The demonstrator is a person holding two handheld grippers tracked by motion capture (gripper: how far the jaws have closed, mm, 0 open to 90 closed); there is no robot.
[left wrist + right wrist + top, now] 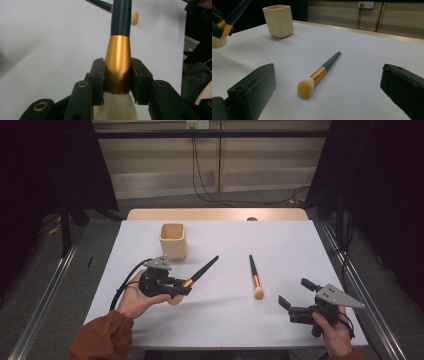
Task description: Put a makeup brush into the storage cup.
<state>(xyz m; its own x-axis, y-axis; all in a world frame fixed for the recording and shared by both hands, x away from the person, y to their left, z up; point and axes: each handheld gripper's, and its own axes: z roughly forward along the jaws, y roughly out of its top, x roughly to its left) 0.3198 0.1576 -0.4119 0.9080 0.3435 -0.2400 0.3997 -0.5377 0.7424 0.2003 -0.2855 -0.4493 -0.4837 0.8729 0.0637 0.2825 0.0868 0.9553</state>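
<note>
Setting: white table (220, 320) with a wooden far edge, dark curtains either side, cables down the back wall.
Held brush: makeup brush (197, 275) in my left claw (182, 289) — jaws pressed together on the gold ferrule (117, 67), just above the pale bristles (116, 107). Dark handle slants up and away toward the table's middle; bristle head hangs low near the surface, and I cannot tell if it brushes it.
Second brush: second brush (318, 75) lies flat on the table between the two claws, bristles toward me, handle pointing to the far edge.
Right claw: right claw (295, 296) spread wide, nothing between the jaws, resting low near the right front of the table, the second brush just ahead of it.
Cup: cream square cup (173, 240) stands upright behind the left claw, mouth open — likely where the brushes go.
Handling: I judge both brushes light and stiff along the handle, soft only at the head. Polished ferrule looks slick and tapers, so the brush could slide or swivel in the pinch.
Where to hold: ferrule or the handle just past it — never the bristles, which would splay and give no purchase.
Caution: the cup looks light enough to tip if the handle knocks its rim.
</note>
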